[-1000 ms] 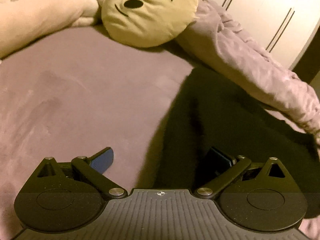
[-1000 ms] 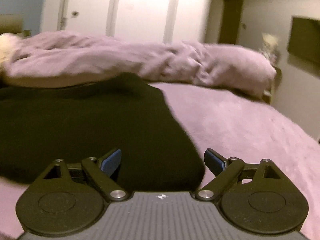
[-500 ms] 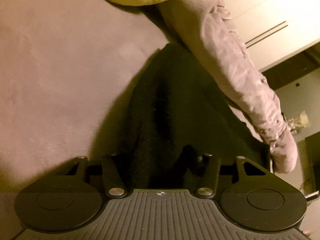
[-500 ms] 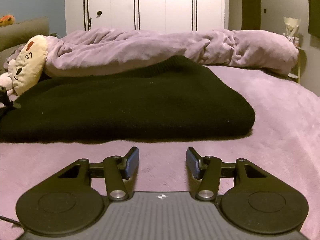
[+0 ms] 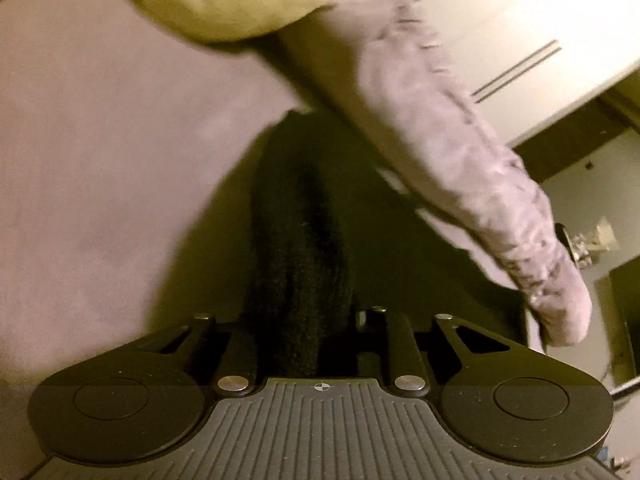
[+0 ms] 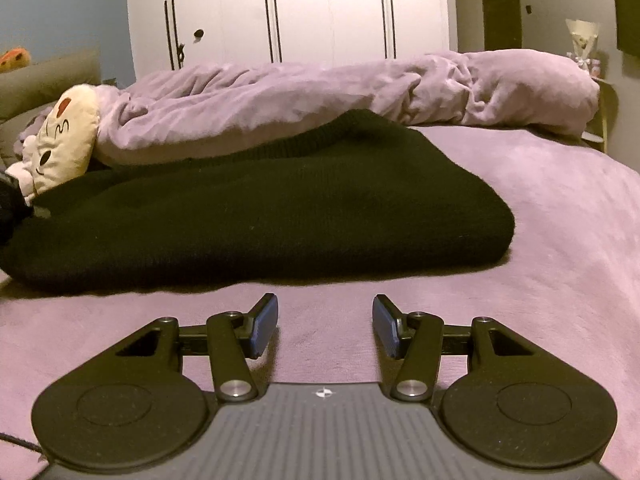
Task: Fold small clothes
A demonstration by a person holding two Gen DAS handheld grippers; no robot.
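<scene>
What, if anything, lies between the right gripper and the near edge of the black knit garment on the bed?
Nothing visible. Only bare purple bedspread lies between the right gripper, whose jaws stand apart and empty, and the black knit garment. The rumpled duvet and plush pillow lie beyond the garment, not in the path.

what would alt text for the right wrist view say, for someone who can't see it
A black sweater lies folded on a purple bed, just ahead of the right gripper, whose jaws stand apart with nothing between them. Behind it lie a bunched purple blanket, a cream cushion at left, and a white wardrobe.
</scene>
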